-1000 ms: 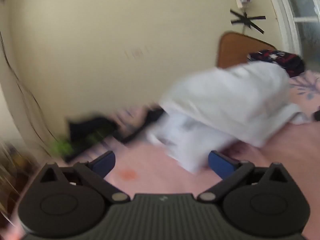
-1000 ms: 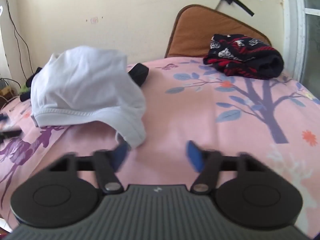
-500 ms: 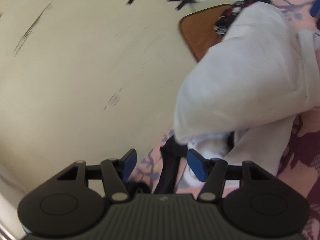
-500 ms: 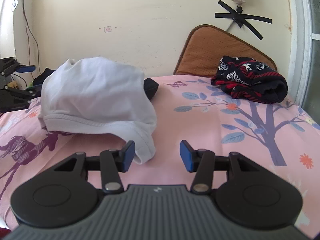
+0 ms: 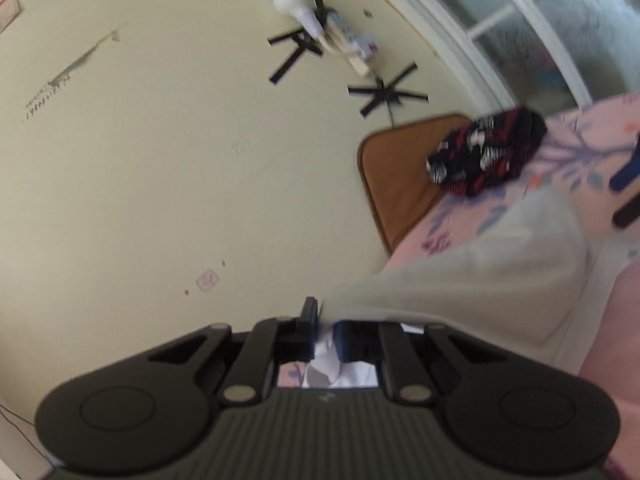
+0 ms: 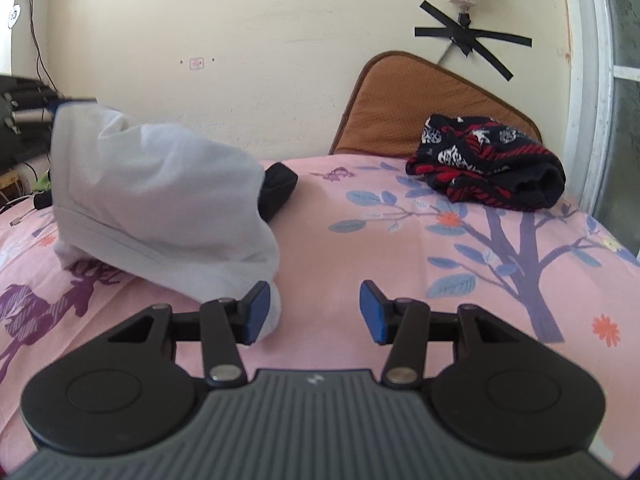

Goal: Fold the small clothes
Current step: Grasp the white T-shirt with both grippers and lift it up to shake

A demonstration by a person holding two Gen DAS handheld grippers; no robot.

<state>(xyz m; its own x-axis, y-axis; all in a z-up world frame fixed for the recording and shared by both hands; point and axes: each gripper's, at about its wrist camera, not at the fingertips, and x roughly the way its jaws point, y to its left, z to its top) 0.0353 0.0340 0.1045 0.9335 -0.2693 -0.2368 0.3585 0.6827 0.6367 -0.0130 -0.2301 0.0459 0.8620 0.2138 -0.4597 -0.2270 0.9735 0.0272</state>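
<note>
Lifted since a second ago, the white garment [image 6: 160, 208] now hangs over the bed [image 6: 360, 240] near its left edge, one corner clamped in the closed left tool [image 5: 323, 330], while the right tool [image 6: 312, 312] gapes empty at its hem.

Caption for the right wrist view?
Open right tongs beside white garment, its far corner lifted by left tongs.

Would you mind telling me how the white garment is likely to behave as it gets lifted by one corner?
Probably floppy: the white garment sags from the corner pinched in the left gripper down to the pink bedsheet. It seems light, since the thin cloth holds soft folds. Its free edge beside the open right gripper will likely drag.
</note>
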